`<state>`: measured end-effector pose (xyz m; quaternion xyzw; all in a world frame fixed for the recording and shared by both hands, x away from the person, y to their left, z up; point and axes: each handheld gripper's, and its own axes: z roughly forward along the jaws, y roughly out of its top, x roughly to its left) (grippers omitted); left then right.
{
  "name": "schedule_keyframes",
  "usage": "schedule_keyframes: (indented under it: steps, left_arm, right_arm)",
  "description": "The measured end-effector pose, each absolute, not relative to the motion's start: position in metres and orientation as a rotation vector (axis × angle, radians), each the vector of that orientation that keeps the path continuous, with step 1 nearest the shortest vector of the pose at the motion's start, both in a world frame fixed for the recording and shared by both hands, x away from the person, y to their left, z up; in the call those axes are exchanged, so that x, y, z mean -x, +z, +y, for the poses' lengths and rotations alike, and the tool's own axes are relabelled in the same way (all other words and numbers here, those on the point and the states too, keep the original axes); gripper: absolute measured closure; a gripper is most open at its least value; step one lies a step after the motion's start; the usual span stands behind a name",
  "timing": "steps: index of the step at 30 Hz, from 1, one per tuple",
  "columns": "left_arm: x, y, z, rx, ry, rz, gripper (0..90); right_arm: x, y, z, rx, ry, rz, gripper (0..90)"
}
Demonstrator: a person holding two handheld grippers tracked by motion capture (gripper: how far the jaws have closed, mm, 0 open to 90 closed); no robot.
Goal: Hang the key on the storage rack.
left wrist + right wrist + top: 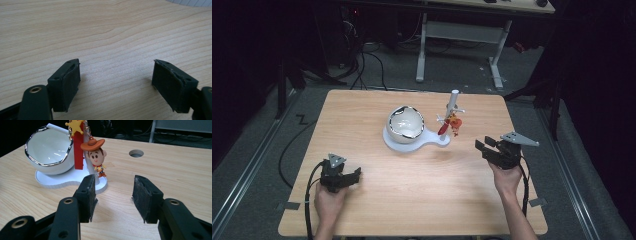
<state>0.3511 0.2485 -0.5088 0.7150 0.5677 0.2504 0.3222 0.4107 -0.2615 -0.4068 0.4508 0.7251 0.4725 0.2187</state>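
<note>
Wood-grain table (412, 200) takes up most of the high view, its near edge cut off at the bottom. One white stand (409, 142) sits at mid-table, slightly toward the far side; it bears one white bowl (406, 122) with a silvery rim and one upright post (453, 107) at its right end. From the post hang one red strip (443, 127) and one small cowboy charm (456, 125), which from above is only an orange blur. The right gripper view makes it out plainly: a brown-hatted figure (96, 155) beside the red strip (78, 150), with a yellow star (75, 125) above that is partly cut by the top edge. The post itself is mostly hidden behind them there. That view also shows one round hole (136, 153) in the table top, which I cannot find from above.

Two grippers, one in each hand. Left gripper (343, 177) rests near the left near corner, well apart from the stand; its own view (116, 82) has the jaws wide apart over bare wood, nothing between them. Right gripper (487, 145) sits to the right of the stand, pointing toward the charm; its jaws (113, 195) stand partly apart, empty, near the stand's edge but not touching it.
</note>
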Motion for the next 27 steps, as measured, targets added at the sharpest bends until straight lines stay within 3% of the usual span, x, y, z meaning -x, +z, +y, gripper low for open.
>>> schedule_keyframes:
  steps: [27]
  left_arm:
    - [-0.351, -0.509, 0.248, -1.878, 0.659, 1.491, 23.1]
  right_arm:
    - [-0.389, -0.408, -0.282, -1.259, 1.334, 1.971, 53.4]
